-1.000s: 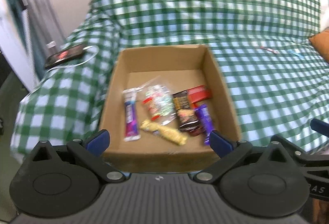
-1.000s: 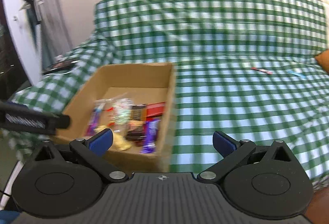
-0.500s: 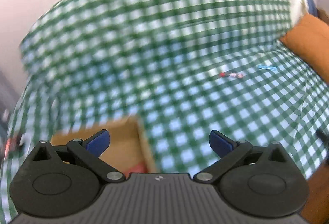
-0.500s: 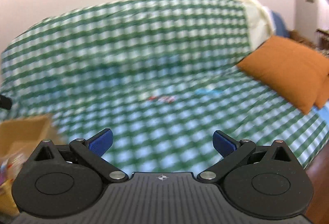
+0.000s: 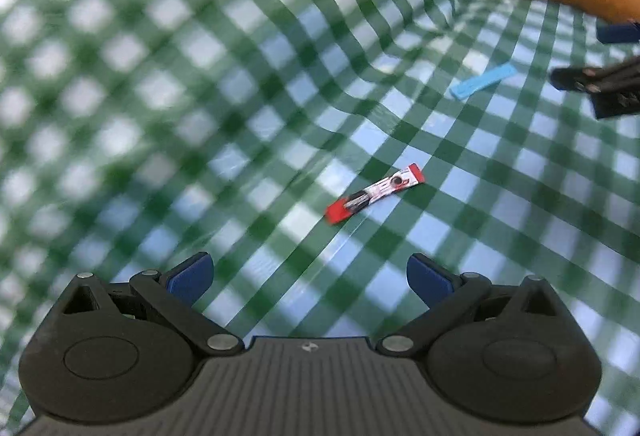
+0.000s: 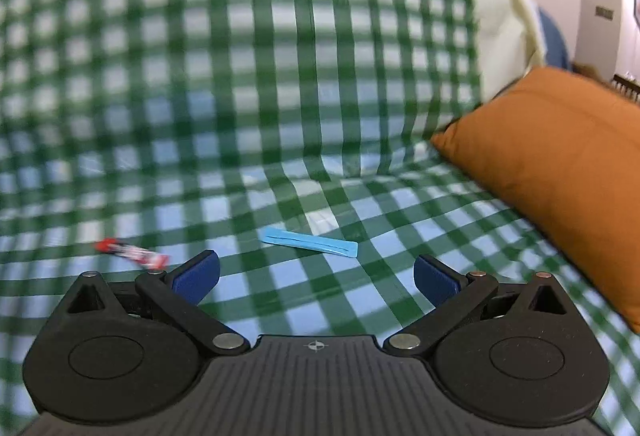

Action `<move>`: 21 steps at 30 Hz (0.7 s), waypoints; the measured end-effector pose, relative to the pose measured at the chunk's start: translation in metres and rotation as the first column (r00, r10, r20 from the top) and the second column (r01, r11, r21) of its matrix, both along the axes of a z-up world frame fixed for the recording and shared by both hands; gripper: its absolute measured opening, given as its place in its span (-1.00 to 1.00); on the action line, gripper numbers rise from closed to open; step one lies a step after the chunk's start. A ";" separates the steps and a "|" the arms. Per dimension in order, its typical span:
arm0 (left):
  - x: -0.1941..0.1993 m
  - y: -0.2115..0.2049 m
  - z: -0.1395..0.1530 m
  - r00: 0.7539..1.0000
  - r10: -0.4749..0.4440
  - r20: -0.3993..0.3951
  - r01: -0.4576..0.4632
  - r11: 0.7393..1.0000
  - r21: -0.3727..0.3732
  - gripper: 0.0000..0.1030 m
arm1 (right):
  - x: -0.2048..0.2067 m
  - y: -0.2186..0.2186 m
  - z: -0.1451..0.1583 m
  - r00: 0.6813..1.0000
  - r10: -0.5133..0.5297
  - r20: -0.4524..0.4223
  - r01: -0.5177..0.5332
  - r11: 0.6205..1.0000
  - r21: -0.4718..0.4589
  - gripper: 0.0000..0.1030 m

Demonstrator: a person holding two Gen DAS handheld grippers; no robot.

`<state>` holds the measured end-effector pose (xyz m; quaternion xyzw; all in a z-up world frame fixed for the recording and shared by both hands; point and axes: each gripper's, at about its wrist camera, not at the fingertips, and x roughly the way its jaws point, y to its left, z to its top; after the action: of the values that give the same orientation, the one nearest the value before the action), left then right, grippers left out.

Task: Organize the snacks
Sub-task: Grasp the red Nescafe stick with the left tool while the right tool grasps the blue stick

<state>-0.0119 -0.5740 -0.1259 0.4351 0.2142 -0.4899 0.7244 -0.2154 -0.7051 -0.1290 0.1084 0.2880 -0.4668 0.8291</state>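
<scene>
Two snacks lie on the green-checked cover [image 6: 280, 107] of the sofa, well apart from each other. The red and white snack stick [image 5: 374, 192] rests flat on the seat just ahead of the left gripper [image 5: 310, 276], whose jaws stand wide with nothing between them. Its wrapper carries dark print, too small and blurred to read (a round dark mark shows near one red end). The blue snack stick [image 6: 309, 242] lies flat just ahead of the right gripper [image 6: 316, 276], jaws likewise wide and empty; I can make out no writing on it. The cloth around both sticks is bare and open on every side. To the right an orange cushion [image 6: 560, 163] leans against the backrest, near the blue stick but not touching it.
</scene>
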 end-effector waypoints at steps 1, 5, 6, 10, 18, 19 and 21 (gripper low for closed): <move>0.005 -0.016 -0.015 1.000 -0.019 -0.012 0.019 1.000 0.014 0.99 | 0.011 -0.021 -0.016 1.000 -0.008 -0.011 0.008 1.000 0.012 0.99; 0.022 -0.062 -0.059 0.996 -0.080 -0.034 0.081 0.995 0.055 0.99 | 0.042 -0.068 -0.062 0.998 0.001 -0.059 0.002 0.999 0.042 0.99; 0.027 -0.071 -0.067 0.995 -0.090 -0.041 0.092 0.994 0.060 0.99 | 0.049 -0.076 -0.074 0.997 0.011 -0.077 -0.008 0.999 0.039 0.99; 0.037 -0.093 -0.077 0.988 -0.143 -0.064 0.145 0.989 0.038 1.00 | 0.067 -0.093 -0.099 0.986 0.070 -0.152 -0.073 0.997 -0.009 0.99; 0.037 -0.101 -0.068 0.965 -0.166 -0.201 0.169 0.986 -0.001 -0.39 | 0.064 -0.108 -0.101 0.994 0.102 -0.026 -0.101 0.994 0.038 0.47; 0.038 -0.102 -0.066 0.956 -0.153 -0.250 0.160 0.987 0.008 -0.70 | 0.064 -0.107 -0.100 0.992 0.123 -0.009 -0.122 0.991 0.050 -0.03; 0.033 -0.103 -0.064 0.953 -0.130 -0.275 0.139 0.990 0.015 -0.73 | 0.070 -0.099 -0.096 0.987 0.154 -0.035 -0.152 0.987 0.043 -0.45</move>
<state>0.0214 -0.6769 -0.1902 0.3892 0.2905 -0.5896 0.6454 -0.1453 -0.8037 -0.2247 0.0934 0.3207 -0.3981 0.8544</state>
